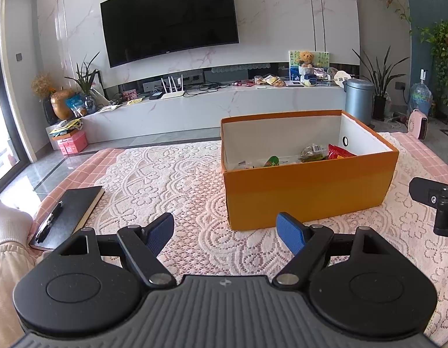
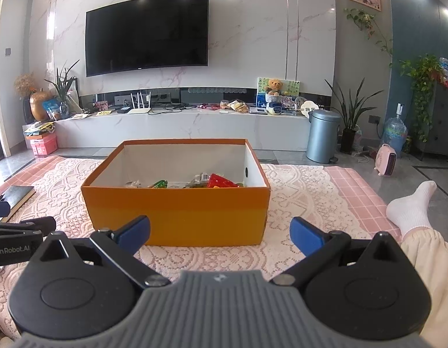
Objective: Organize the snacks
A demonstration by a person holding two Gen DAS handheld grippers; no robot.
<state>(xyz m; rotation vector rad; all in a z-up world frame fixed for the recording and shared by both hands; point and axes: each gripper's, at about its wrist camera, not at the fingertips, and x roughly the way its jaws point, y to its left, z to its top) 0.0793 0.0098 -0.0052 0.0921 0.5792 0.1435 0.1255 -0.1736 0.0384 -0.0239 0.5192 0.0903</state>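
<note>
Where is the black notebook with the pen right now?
The black notebook lies flat on the lace cloth, left of the orange box, near the person's white sock; the right wrist view shows it at far left.

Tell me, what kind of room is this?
Most likely a home living room: a big wall-mounted TV above a long low media console, with potted plants and a lace-covered mat on the floor.

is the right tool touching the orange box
Apart. In the right wrist view the right tool is open and empty, and lace cloth shows between its fingers and the near wall of the box.
</note>
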